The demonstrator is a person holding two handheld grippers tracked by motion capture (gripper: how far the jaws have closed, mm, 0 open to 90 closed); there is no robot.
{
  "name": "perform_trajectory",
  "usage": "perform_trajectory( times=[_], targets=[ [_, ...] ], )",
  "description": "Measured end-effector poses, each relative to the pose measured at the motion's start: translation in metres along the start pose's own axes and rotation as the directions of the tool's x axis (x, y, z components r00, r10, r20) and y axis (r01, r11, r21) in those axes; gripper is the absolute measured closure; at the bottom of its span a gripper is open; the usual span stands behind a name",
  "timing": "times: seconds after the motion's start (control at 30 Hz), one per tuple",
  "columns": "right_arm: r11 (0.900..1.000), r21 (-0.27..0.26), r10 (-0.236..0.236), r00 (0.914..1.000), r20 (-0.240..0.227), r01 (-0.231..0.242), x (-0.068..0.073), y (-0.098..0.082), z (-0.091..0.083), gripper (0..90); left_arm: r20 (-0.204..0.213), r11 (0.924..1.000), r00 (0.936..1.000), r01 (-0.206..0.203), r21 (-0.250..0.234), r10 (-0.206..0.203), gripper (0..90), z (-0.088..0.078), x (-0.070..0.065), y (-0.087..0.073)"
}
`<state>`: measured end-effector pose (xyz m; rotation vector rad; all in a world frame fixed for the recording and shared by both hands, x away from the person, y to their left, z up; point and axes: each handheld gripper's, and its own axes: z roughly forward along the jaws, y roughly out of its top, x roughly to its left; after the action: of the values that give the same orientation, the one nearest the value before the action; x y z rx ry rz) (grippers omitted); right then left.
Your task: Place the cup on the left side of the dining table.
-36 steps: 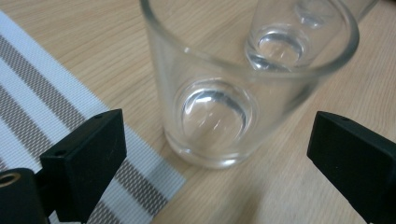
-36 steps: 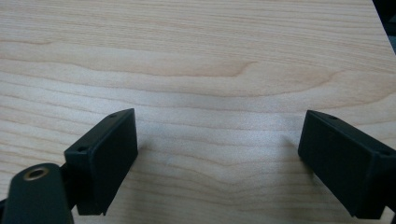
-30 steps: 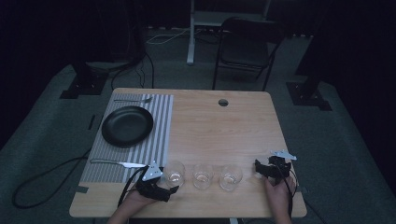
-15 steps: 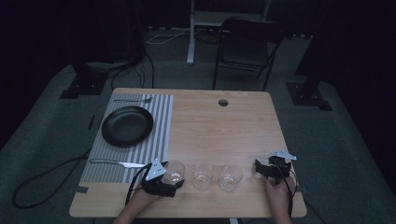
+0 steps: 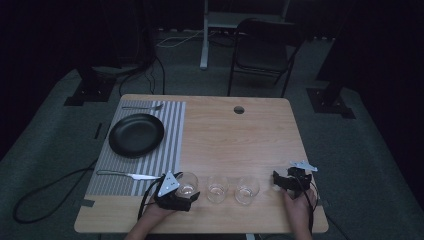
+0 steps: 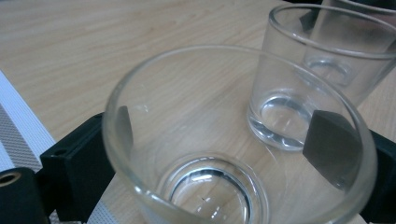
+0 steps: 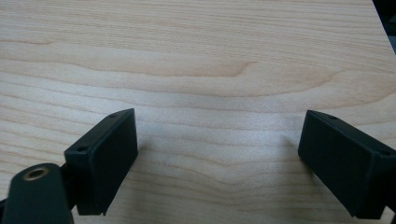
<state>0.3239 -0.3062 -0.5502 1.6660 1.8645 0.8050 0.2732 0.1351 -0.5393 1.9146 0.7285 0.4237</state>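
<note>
Overhead, the left gripper [image 5: 186,194] sits at about seven o'clock on the table [image 5: 240,145], its jaws around the leftmost glass [image 5: 187,183] of a row of three, while the right gripper [image 5: 278,180] rests at five o'clock, well apart from the glasses. Seen from the left gripper view, that glass [image 6: 233,140] stands between the pads, which appear to press on its wall, a second glass [image 6: 317,70] just beyond at one o'clock. Lastly, the right gripper view shows the right gripper [image 7: 217,158] spread wide over bare wood, holding nothing.

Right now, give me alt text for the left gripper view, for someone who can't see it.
A clear empty glass sits close up between the left tool's two black jaws, whose pads show through its wall on either side. A second empty glass stands just behind it on the light wooden table, and a striped placemat edges in at left.
</note>
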Motion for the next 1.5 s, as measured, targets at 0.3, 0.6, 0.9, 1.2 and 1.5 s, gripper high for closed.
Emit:
perform_trajectory(
  times=[0.3,0.6,0.9,1.2,1.5],
  targets=[
    [1.000,0.000,0.000,1.0000,0.000,0.000,0.000,0.000,0.000,11.4,-0.028,0.9998,0.9995,-0.014,0.014,0.014,19.4,-0.001,-0.005,0.003],
    [1.000,0.000,0.000,1.0000,0.000,0.000,0.000,0.000,0.000,11.5,-0.007,0.9972,0.9995,-0.031,0.069,0.031,19.6,-0.001,-0.007,0.012],
    [1.000,0.000,-0.001,1.0000,0.000,0.001,0.000,0.000,0.000,11.5,-0.060,0.9983,0.9982,-0.002,0.059,0.005,19.6,-0.011,0.008,0.024],
    [1.000,0.000,0.000,1.0000,0.000,0.000,0.000,0.000,0.000,11.4,-0.143,0.9976,0.9895,0.028,0.064,-0.019,19.5,-0.023,0.036,0.037],
    [1.000,0.000,-0.002,1.0000,0.000,0.002,0.000,0.000,0.000,11.5,-0.227,0.9940,0.9713,0.088,0.065,-0.071,19.5,-0.029,0.065,0.041]
  ],
)
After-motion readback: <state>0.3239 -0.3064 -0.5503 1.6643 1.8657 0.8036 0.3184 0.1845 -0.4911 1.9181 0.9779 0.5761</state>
